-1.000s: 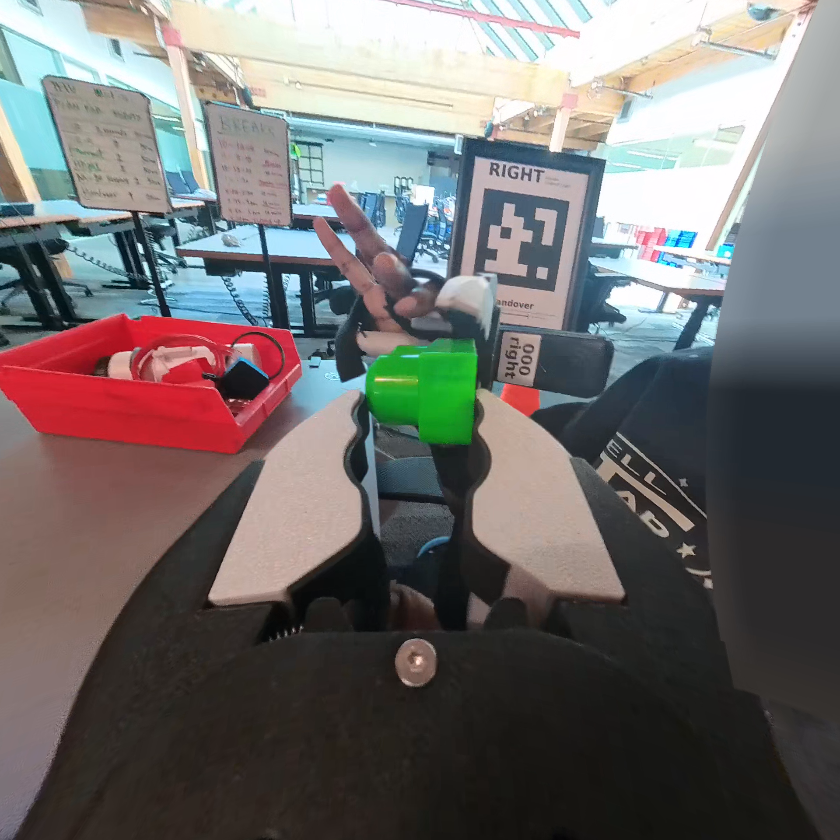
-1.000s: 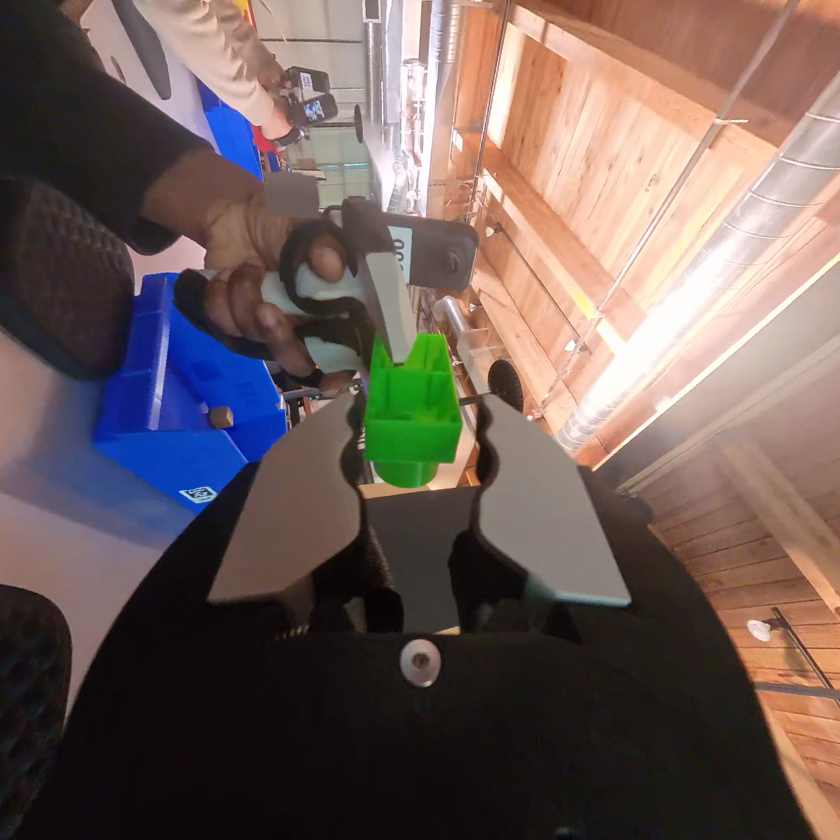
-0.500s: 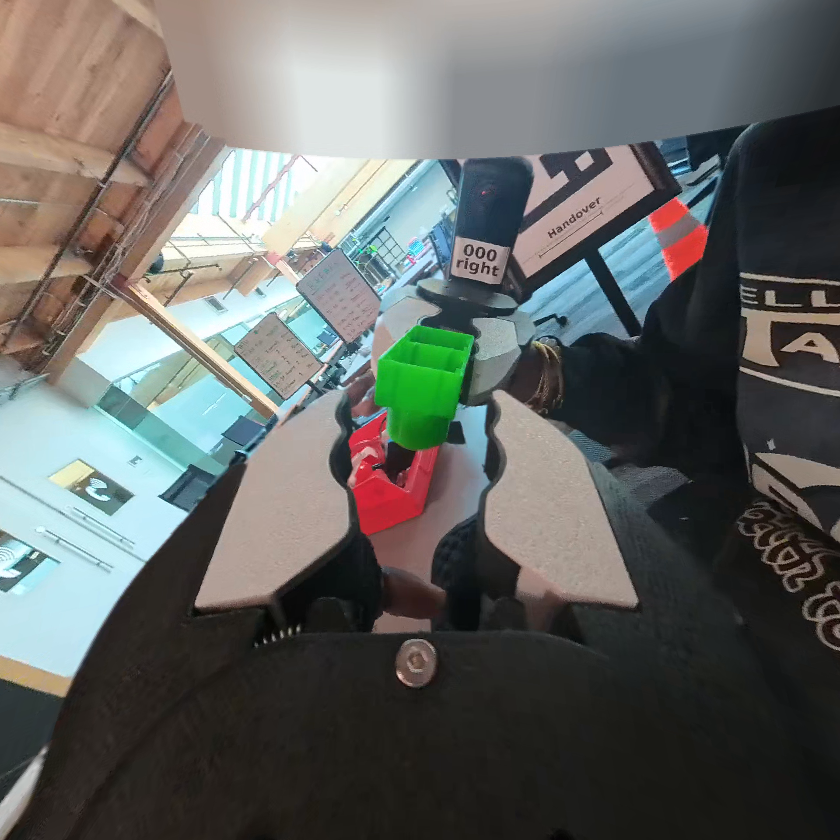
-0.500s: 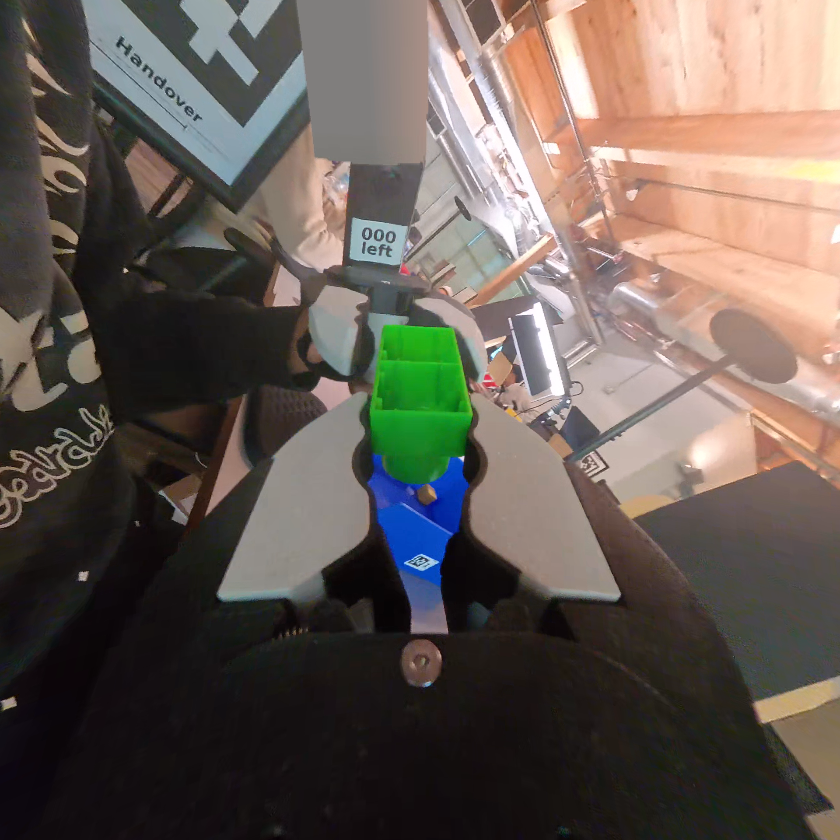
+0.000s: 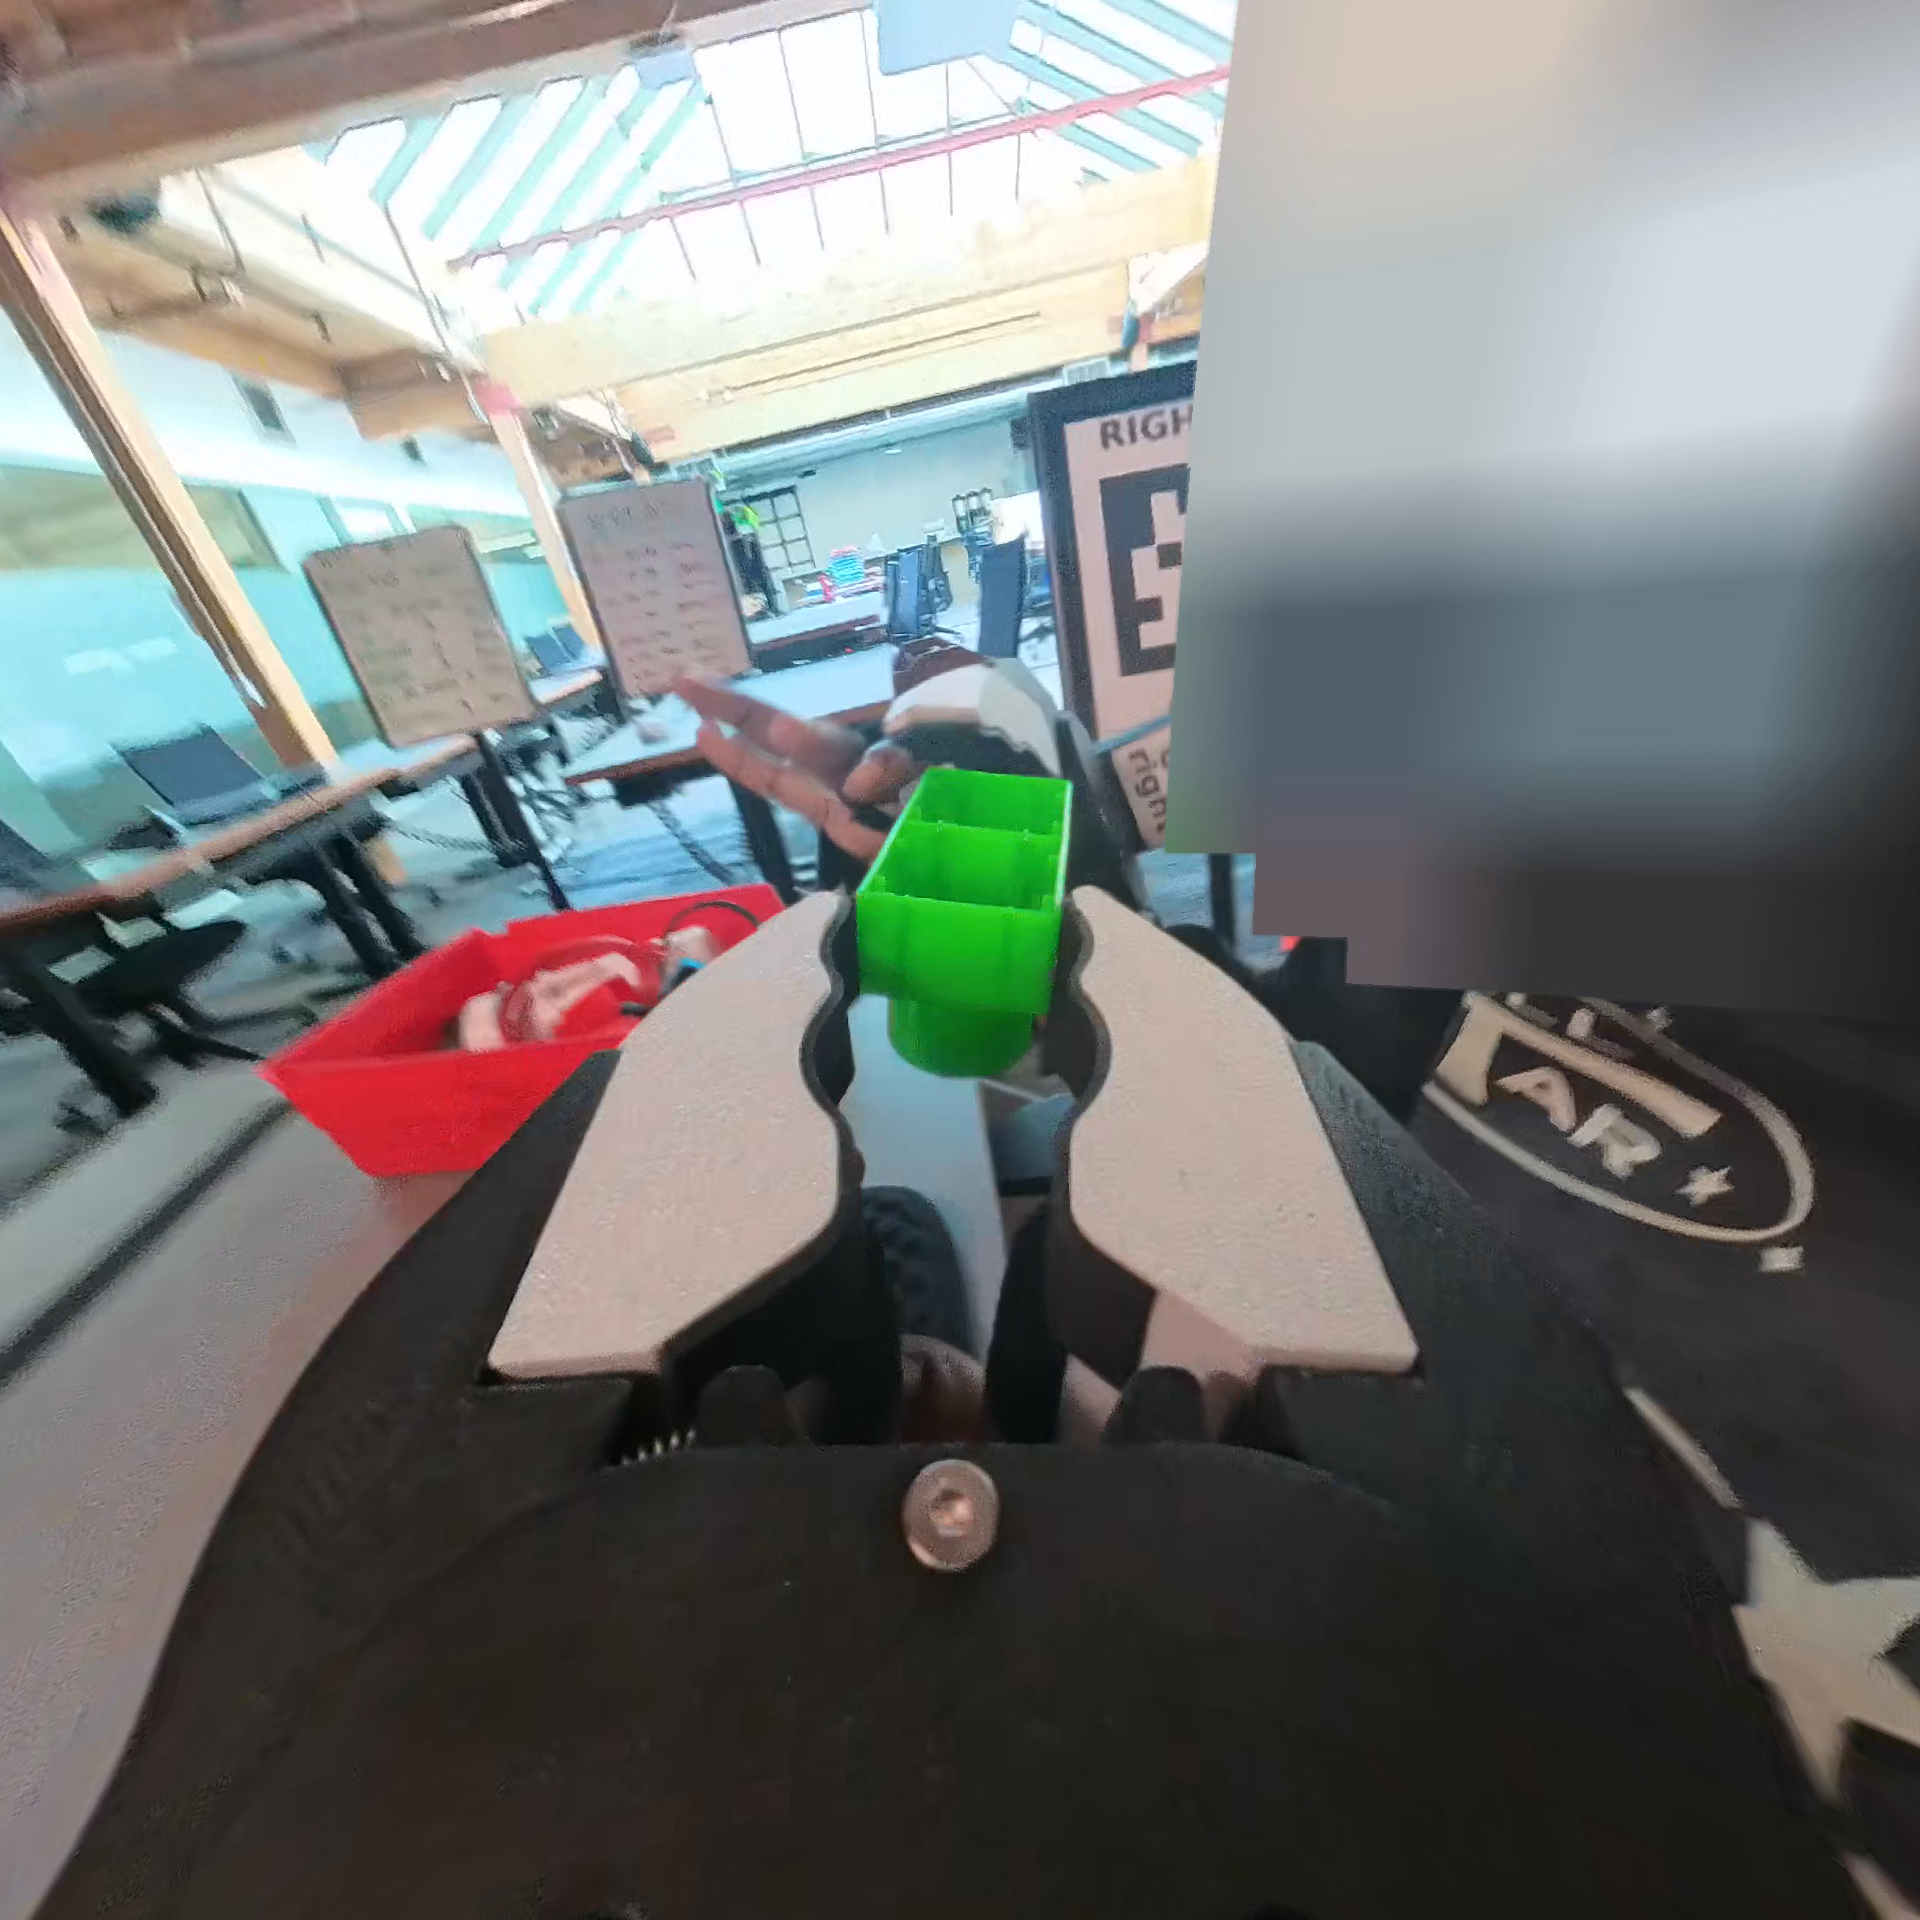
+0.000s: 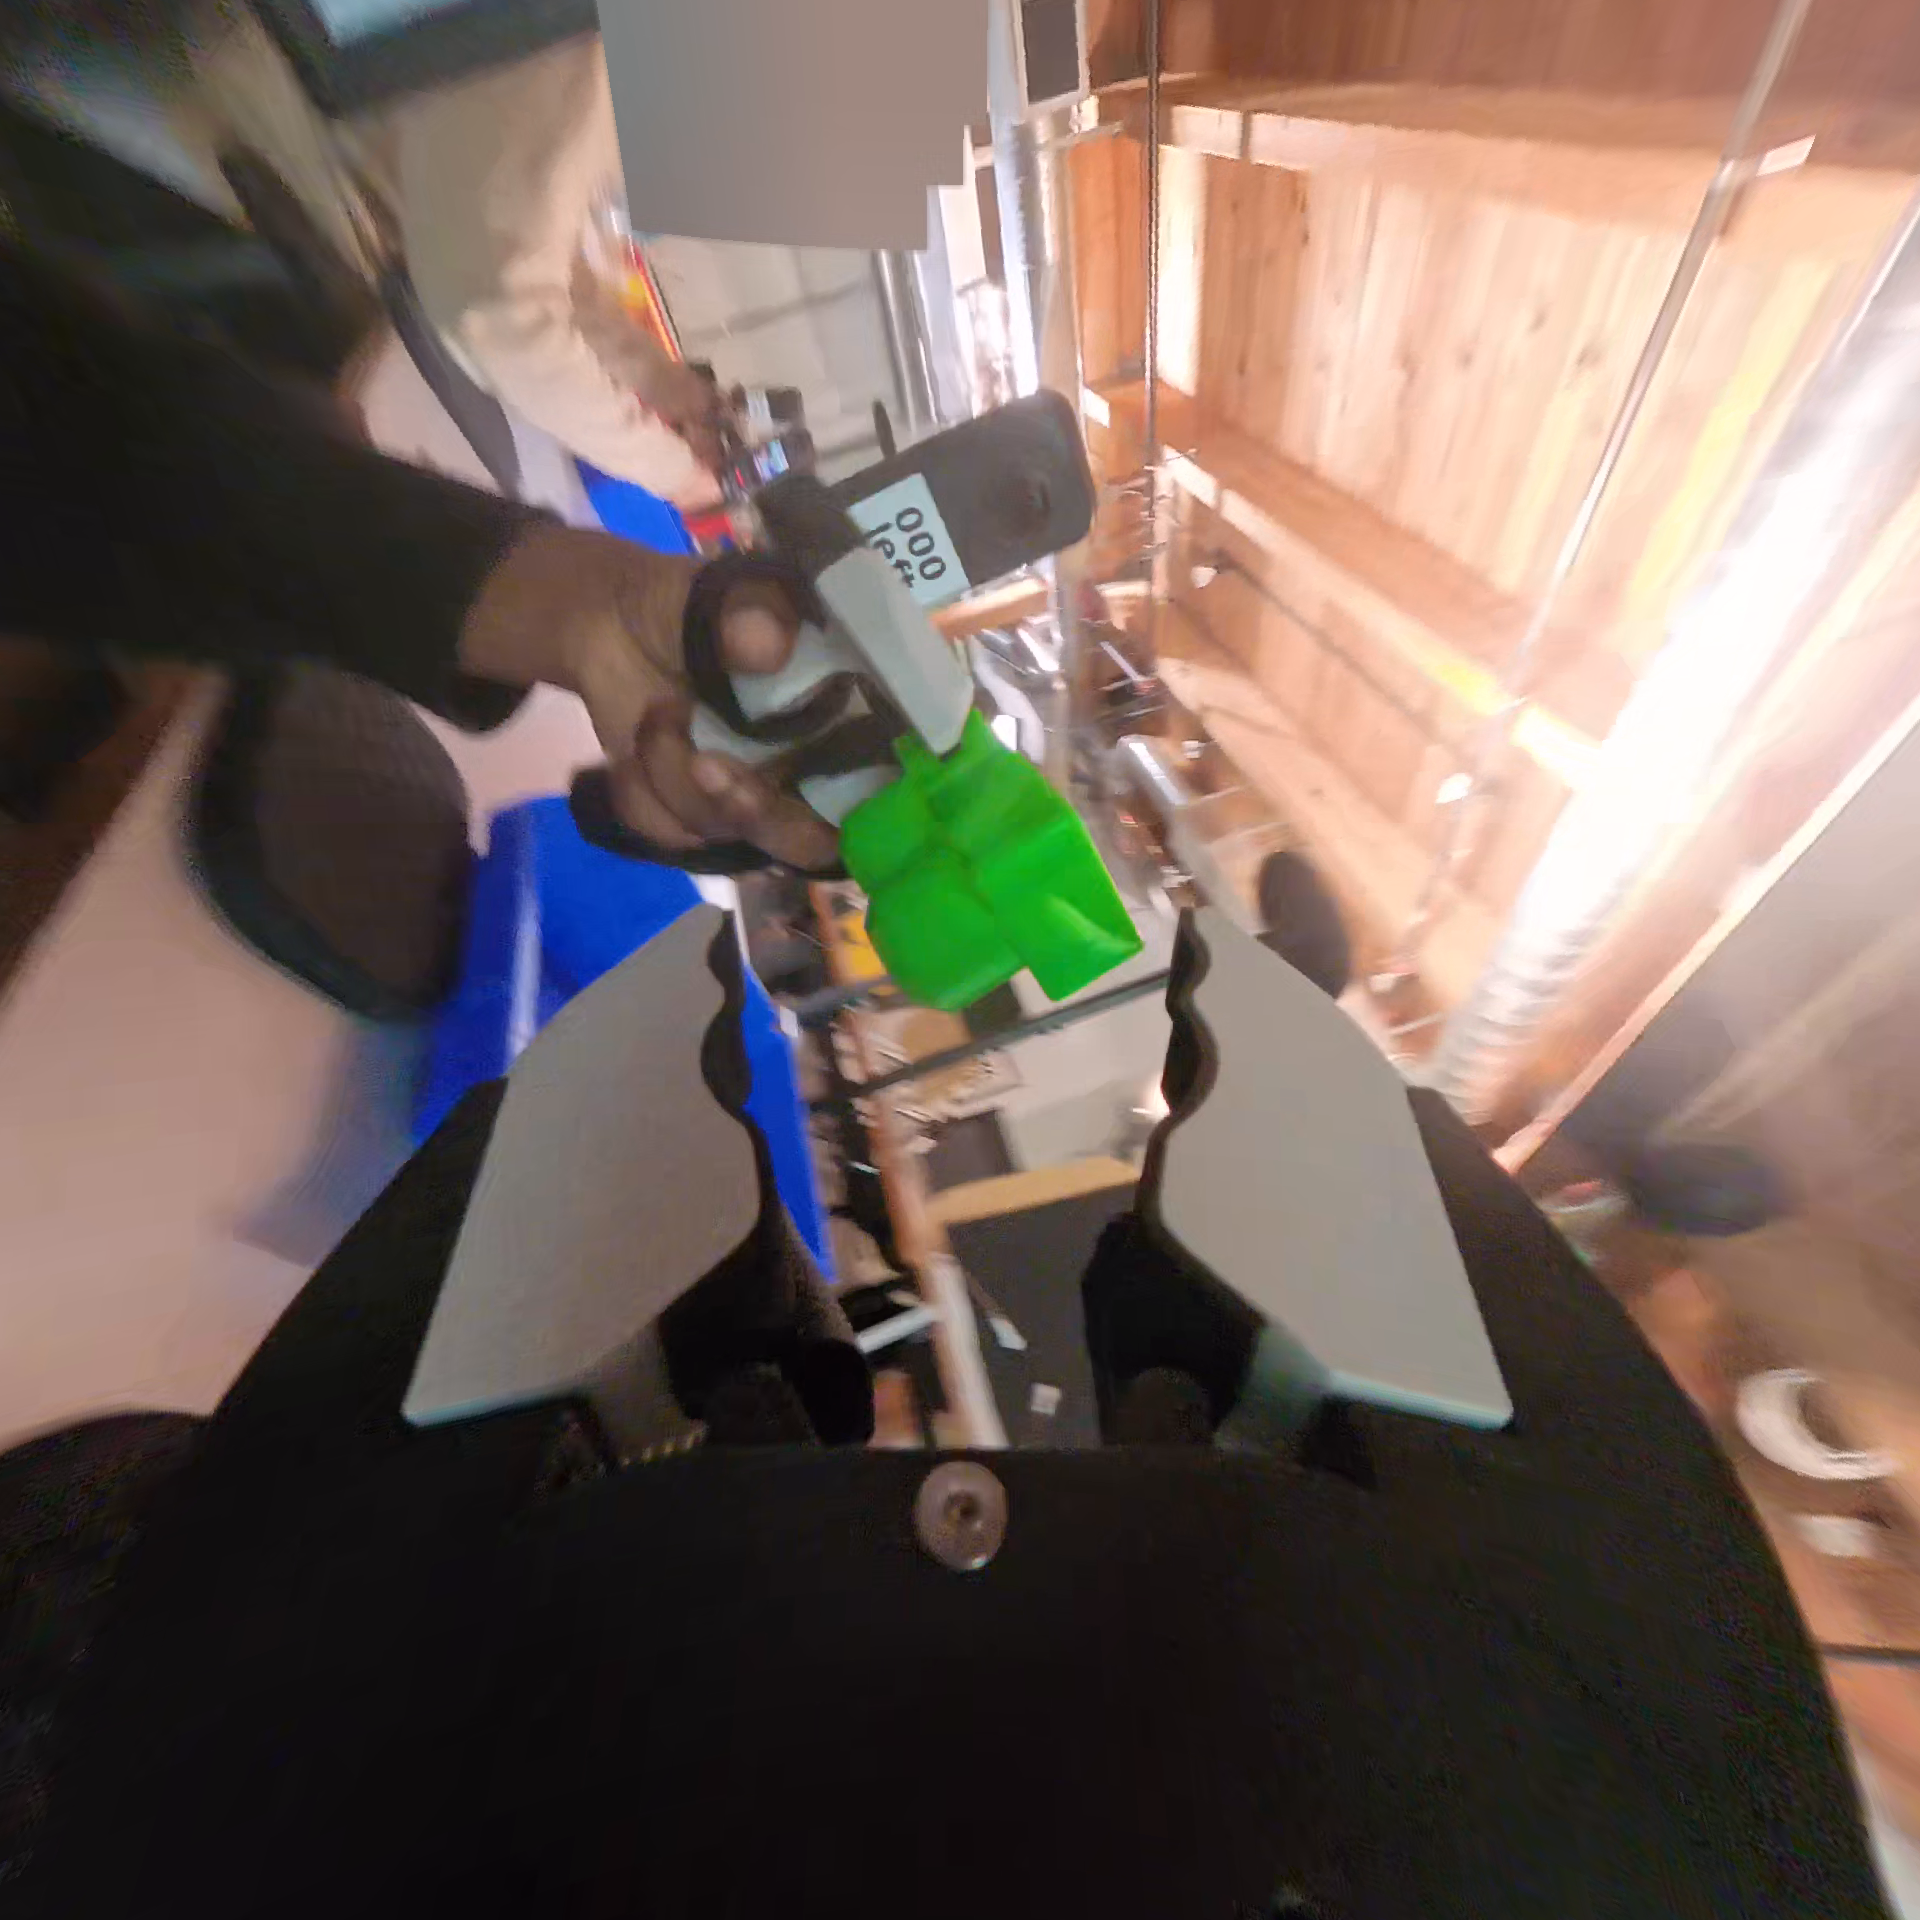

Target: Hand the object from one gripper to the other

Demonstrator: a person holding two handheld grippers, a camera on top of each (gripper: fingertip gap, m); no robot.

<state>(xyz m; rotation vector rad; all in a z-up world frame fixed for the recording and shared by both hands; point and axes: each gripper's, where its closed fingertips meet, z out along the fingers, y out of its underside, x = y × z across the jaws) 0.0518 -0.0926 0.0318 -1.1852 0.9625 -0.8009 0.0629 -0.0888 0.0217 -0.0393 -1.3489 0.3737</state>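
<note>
The object is a bright green plastic block (image 5: 961,914) with an open, ribbed top and a round stub below. In the left wrist view my left gripper (image 5: 954,914) is shut on it, one fingertip against each side. A hand (image 5: 790,748) with its fingers spread is just behind the block. In the right wrist view my right gripper (image 6: 951,925) is wide open and empty. The green block (image 6: 977,883) hangs just beyond its tips, touching neither finger. The left gripper (image 6: 894,758) holds the block from the far side.
A red bin (image 5: 416,1101) with several small items sits on the grey table (image 5: 156,1299) at the left. A blue bin (image 6: 582,935) stands behind the hand in the right wrist view. A black-framed sign (image 5: 1112,582) and the person's dark shirt (image 5: 1558,1143) are close on the right.
Half a second ago the right gripper was closed on the green block. Now the left gripper is shut on it, and the right has opened and drawn back. Both views have swung round.
</note>
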